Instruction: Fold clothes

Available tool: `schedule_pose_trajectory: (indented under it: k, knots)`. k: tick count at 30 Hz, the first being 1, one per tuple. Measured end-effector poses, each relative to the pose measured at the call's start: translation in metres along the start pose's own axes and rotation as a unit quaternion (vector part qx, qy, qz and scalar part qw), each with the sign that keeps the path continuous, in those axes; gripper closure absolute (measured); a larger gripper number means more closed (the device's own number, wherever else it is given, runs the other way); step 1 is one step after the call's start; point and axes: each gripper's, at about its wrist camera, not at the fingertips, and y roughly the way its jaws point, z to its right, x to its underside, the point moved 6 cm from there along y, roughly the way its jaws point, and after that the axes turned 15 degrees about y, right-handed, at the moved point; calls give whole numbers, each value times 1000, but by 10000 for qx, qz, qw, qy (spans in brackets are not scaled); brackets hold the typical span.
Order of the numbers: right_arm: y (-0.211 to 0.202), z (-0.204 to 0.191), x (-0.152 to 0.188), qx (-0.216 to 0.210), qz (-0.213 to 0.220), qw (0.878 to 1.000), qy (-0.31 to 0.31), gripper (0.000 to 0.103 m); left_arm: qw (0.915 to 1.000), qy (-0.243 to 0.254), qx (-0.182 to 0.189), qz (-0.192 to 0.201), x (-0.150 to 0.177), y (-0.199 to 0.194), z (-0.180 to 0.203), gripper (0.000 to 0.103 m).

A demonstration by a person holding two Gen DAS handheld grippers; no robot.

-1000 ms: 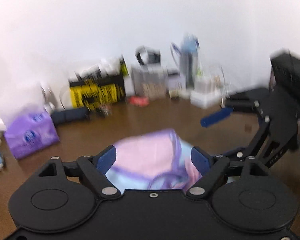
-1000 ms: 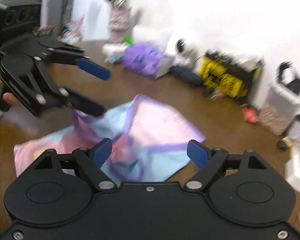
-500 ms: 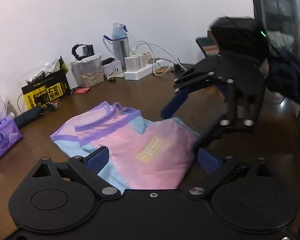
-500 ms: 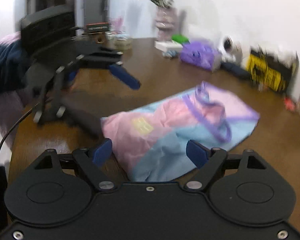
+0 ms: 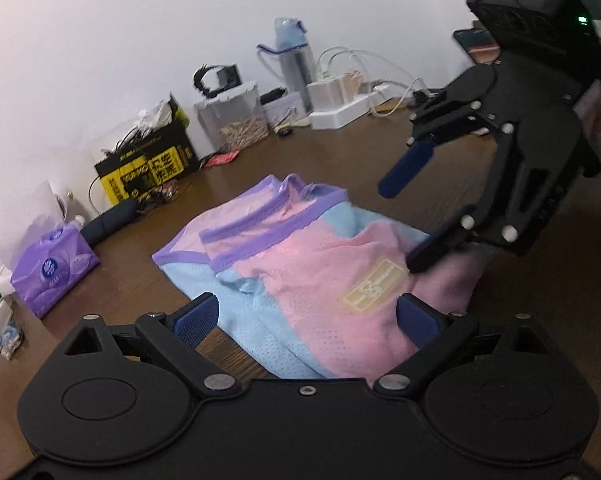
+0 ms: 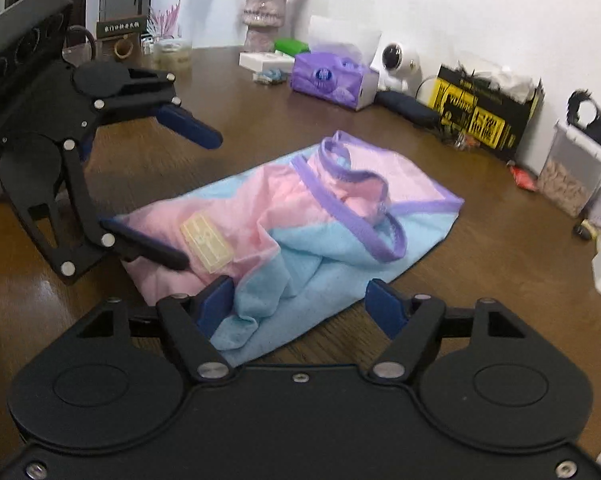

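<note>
My left gripper (image 5: 308,320) and my right gripper (image 6: 300,304) both stand at the near edge of the garment (image 5: 300,264), a mesh top in pink and pale blue with purple trim, which lies loosely folded and rumpled on the brown table (image 6: 480,280). Left wrist view: my left gripper's jaws are spread wide, released, with the near hem of the garment lying between them and neither pad pressing on it; my right gripper appears at the right, one blue-padded finger (image 5: 408,168) raised above the cloth, the other lying low on the pink corner beside the yellow label (image 5: 374,286). Right wrist view: my right gripper is likewise released, jaws wide, a crumpled blue fold between them, unpinched; the left pad (image 6: 216,306) sits against the cloth. Along the wall, well apart from the garment: a purple tissue pack (image 6: 328,76), a yellow-and-black box (image 6: 484,120), a water bottle (image 5: 294,60)
</note>
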Motion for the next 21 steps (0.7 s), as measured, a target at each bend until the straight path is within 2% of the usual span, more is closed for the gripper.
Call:
schedule_pose_trajectory:
  k: [2, 4, 6, 8, 9, 10, 11, 12, 13, 14, 15, 16, 20, 21]
  knots:
    - [-16, -8, -3, 47, 265, 9991, -335, 24, 9985, 392, 158, 336, -2, -17, 8, 6]
    - [-40, -27, 5, -61, 564, 9910, -1211, 24, 9952, 755, 355, 522, -2, -25, 15, 5]
    - [-43, -41, 16, -201, 458, 9839, -1715, 24, 9944, 757, 567, 470, 2, -24, 19, 5]
    - [-35, -48, 23, -348, 177, 9813, -1886, 27, 9947, 651, 663, 437, 3, -20, 21, 5]
    - [-29, -49, 27, -408, 28, 9801, -1942, 32, 9946, 652, 686, 431, 2, -17, 24, 5]
    - [-25, -50, 29, -442, -103, 9790, -1988, 42, 9942, 731, 663, 439, 1, -16, 27, 5]
    - [-21, -50, 30, -414, -178, 9787, -2002, 51, 9936, 820, 634, 449, 0, -15, 30, 5]
    - [-17, -49, 29, -409, -211, 9794, -1968, 54, 9931, 905, 590, 452, 0, -14, 33, 5]
    - [-14, -45, 26, -459, -256, 9815, -1839, 62, 9926, 990, 543, 453, -1, -13, 35, 5]
    - [-12, -43, 23, -520, -334, 9831, -1724, 75, 9911, 1192, 406, 426, -2, -11, 39, 5]
    - [-13, -42, 22, -539, -314, 9836, -1691, 83, 9893, 1361, 286, 431, -3, -9, 41, 5]
    - [-13, -39, 17, -578, -235, 9851, -1604, 87, 9884, 1443, 216, 432, -2, -8, 43, 5]
    - [-23, -29, -1, -775, 65, 9901, -1165, 89, 9799, 1917, -280, 471, -4, -4, 48, 5]
    - [-28, -26, -7, -836, 165, 9911, -1018, 89, 9758, 2080, -508, 444, -3, -2, 48, 10]
